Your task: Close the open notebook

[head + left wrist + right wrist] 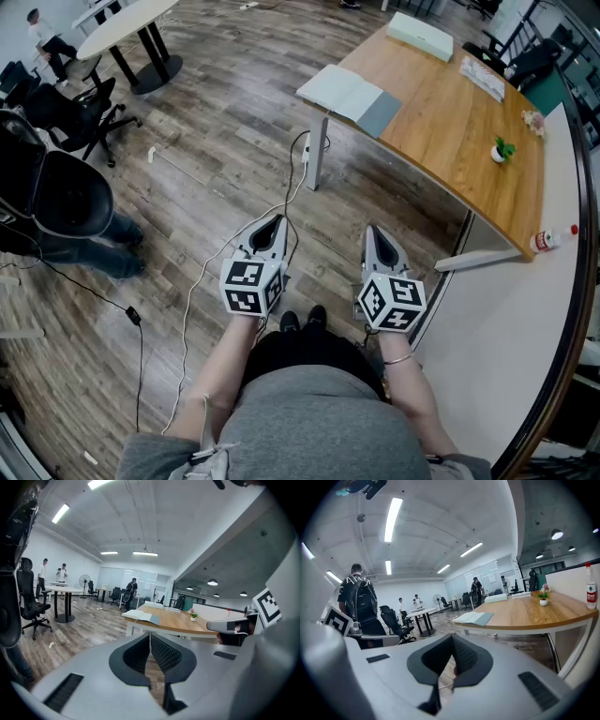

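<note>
The open notebook (pixel 349 94) lies flat on the near left corner of a wooden desk (pixel 459 131), pale pages up and a grey cover flap at its right. It also shows far ahead as the notebook (pixel 140 615) in the left gripper view and the notebook (pixel 474 617) in the right gripper view. My left gripper (pixel 274 222) and right gripper (pixel 373 232) are held side by side near my waist over the wood floor, well short of the desk. Both are shut with nothing between the jaws, as the left gripper (pixel 149 634) and right gripper (pixel 452 637) show.
On the desk are a white box (pixel 420 36), a small potted plant (pixel 502 150) and a flat item (pixel 483 78). A bottle (pixel 553 239) stands on the white ledge at right. Cables (pixel 202 281) trail on the floor. Office chairs (pixel 80 117) and a round table (pixel 127 23) are at left.
</note>
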Action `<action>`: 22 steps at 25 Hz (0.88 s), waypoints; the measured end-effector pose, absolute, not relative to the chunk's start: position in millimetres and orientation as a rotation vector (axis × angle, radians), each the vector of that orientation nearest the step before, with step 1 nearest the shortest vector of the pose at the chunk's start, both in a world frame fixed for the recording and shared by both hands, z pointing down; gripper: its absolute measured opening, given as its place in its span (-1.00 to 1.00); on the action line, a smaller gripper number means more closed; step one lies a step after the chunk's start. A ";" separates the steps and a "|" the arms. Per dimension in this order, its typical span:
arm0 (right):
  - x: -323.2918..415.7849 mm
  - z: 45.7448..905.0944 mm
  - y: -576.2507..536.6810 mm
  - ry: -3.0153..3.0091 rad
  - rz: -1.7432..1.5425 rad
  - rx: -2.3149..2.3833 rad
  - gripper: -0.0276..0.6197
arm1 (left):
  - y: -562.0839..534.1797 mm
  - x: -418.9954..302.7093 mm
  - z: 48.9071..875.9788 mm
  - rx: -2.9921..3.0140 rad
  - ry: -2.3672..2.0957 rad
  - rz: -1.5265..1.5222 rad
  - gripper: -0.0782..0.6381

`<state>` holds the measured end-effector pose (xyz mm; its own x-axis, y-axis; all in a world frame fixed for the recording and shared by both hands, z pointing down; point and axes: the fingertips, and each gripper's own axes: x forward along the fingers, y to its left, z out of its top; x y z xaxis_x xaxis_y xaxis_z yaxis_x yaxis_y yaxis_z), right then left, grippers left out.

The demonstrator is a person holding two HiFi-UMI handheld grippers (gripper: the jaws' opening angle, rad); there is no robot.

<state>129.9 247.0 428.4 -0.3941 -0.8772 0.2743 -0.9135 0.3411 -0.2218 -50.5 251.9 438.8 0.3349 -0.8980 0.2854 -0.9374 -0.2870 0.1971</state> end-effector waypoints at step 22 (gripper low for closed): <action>153.1 427.3 220.2 -2.526 0.567 1.682 -0.72 | 228.4 -29.2 443.5 2.246 -1.628 0.126 -0.52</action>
<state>153.1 220.2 427.3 -0.4053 -0.8809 0.2443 -0.9009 0.3394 -0.2706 -29.2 228.4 443.5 0.3309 -0.9012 0.2800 -0.9335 -0.2690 0.2372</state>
